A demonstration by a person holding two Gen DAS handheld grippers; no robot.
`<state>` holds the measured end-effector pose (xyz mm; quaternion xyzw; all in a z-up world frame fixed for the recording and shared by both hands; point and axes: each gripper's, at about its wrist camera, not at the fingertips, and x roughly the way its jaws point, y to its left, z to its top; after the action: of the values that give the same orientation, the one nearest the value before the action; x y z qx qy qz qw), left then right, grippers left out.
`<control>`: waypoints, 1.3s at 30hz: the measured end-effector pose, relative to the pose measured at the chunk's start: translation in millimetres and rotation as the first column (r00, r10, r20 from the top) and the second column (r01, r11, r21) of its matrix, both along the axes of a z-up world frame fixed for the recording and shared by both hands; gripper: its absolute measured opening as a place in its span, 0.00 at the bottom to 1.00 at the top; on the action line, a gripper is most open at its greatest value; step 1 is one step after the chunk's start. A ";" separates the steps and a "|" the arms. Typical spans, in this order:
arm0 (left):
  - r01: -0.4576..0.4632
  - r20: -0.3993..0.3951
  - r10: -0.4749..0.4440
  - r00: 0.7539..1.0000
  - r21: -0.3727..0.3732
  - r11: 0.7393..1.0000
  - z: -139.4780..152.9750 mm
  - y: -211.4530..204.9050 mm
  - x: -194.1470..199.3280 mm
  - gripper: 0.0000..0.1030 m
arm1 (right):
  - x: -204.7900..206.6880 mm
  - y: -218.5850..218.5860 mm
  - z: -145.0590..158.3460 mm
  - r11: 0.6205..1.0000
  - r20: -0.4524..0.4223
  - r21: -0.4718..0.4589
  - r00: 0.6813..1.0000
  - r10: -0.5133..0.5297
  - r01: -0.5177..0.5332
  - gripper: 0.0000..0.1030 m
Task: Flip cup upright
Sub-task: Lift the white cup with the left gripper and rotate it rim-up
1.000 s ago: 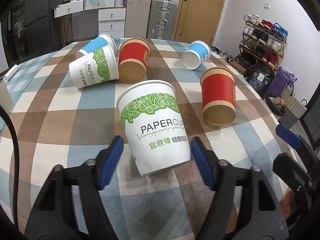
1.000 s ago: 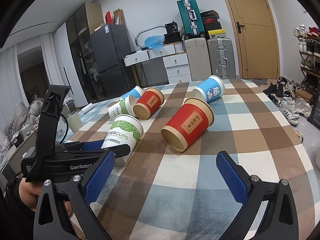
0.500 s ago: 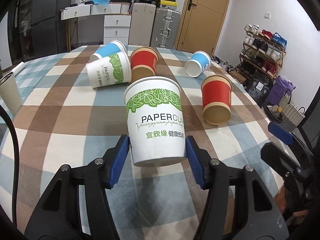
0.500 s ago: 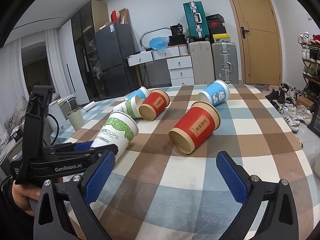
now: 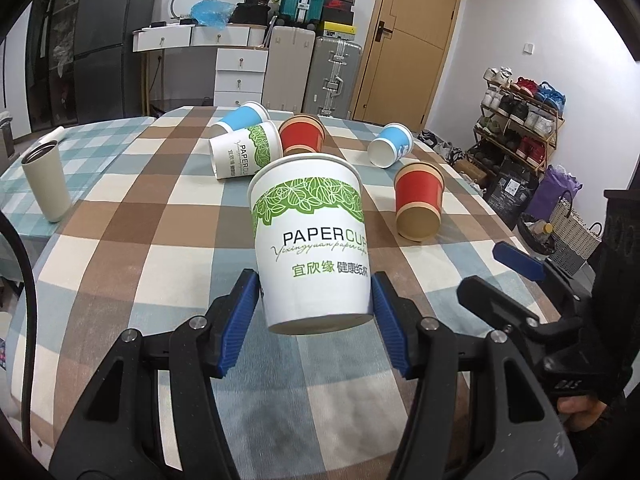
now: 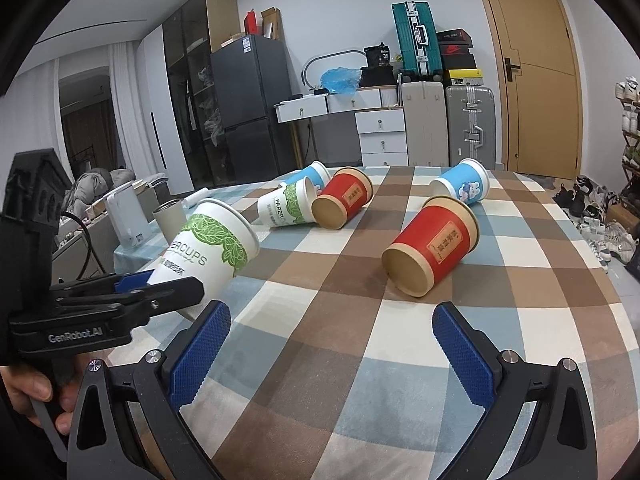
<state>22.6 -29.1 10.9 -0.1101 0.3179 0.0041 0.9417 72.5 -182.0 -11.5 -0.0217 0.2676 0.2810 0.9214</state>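
My left gripper [image 5: 316,322] is shut on a white paper cup with green leaves [image 5: 310,240], gripping its lower part. The cup is lifted off the checked tablecloth [image 5: 132,248], tilted with its mouth up and away. In the right wrist view the same cup [image 6: 208,248] leans in the left gripper [image 6: 160,292] at the left. My right gripper [image 6: 330,354] is open and empty above the cloth, with a red cup [image 6: 434,250] lying on its side ahead of it.
Several cups lie on their sides further back: a white and green one [image 5: 244,154], a red one [image 5: 302,138], two blue ones [image 5: 390,150], and the near red one [image 5: 420,204]. A beige tumbler [image 5: 44,180] stands at the left edge. The table edge drops off at the right.
The left gripper closed on the white and green cup, lifted it off the table and tipped it closer to upright. The right gripper stayed open and hardly moved.
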 end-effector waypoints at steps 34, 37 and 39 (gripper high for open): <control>0.044 -0.062 -0.044 0.997 -0.002 0.999 -31.5 -22.9 -11.4 0.55 | 0.3 0.3 -6.5 1.000 -0.007 -0.011 1.000 0.006 -0.006 1.00; 0.044 -0.054 -0.044 0.998 -0.003 0.999 -30.0 -18.9 -11.0 0.70 | 0.2 0.3 -6.5 1.000 -0.009 -0.009 1.000 0.006 -0.006 1.00; 0.028 -0.041 -0.028 0.999 -0.004 1.000 -28.1 -13.9 -11.9 0.77 | 0.6 -0.6 -6.4 1.000 -0.011 -0.005 1.000 0.005 -0.005 1.00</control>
<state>10.8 -42.9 -17.2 -0.1074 0.3387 -0.0073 0.9347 73.0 -182.7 -17.9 -0.0230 0.2734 0.2827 0.9191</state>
